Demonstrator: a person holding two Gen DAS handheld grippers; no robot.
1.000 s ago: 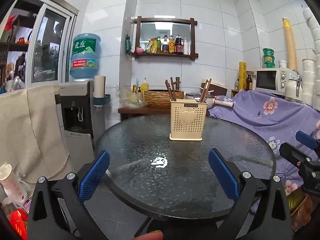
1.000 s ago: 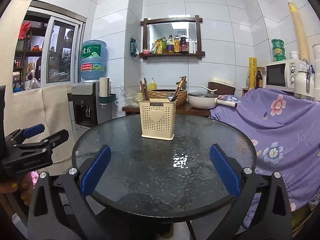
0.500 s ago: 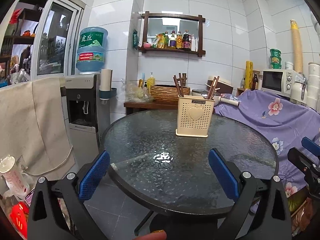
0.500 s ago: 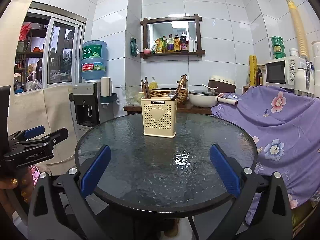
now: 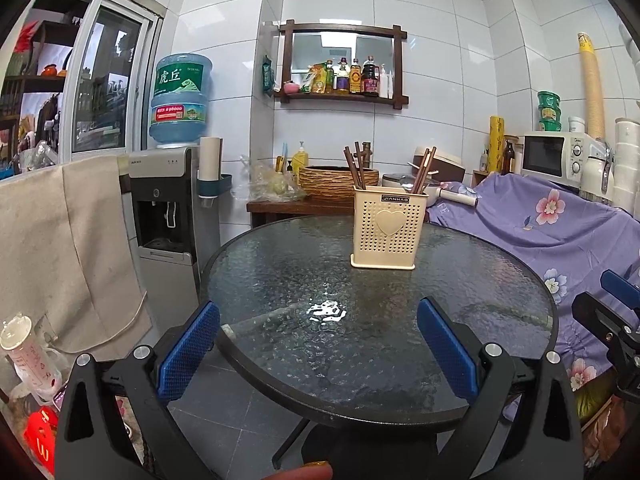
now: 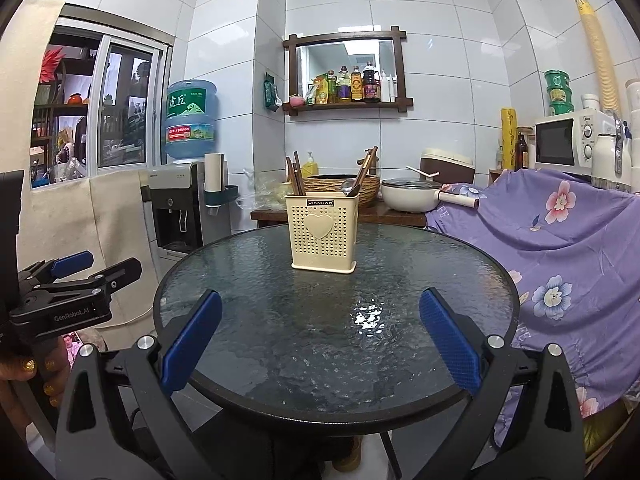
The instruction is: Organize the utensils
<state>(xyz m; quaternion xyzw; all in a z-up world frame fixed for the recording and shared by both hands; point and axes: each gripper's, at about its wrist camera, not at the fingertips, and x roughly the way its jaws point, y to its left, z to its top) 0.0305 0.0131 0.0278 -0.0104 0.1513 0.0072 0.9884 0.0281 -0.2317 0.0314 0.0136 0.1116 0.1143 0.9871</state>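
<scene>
A cream perforated utensil holder (image 5: 385, 229) (image 6: 323, 233) with a heart on its front stands on the far part of a round dark glass table (image 5: 280, 272) (image 6: 440, 280). Brown chopsticks (image 5: 354, 168) (image 6: 295, 176) stick up from its left side and more (image 5: 422, 172) (image 6: 366, 168) lean out on the right beside a spoon (image 6: 350, 189). My left gripper (image 5: 318, 340) is open and empty at the table's near edge. My right gripper (image 6: 320, 334) is likewise open and empty over the near edge. Each gripper shows at the side of the other's view.
A water dispenser (image 5: 168, 208) with a blue bottle stands left of the table. A purple floral cloth (image 6: 560, 240) covers furniture on the right, with a microwave (image 6: 568, 144) behind. A wooden side table (image 6: 340, 214) with a woven basket and a white pot sits beyond the round table.
Both grippers have drawn back and away from the table, so the holder and table look smaller and farther. Both stay open and empty.
</scene>
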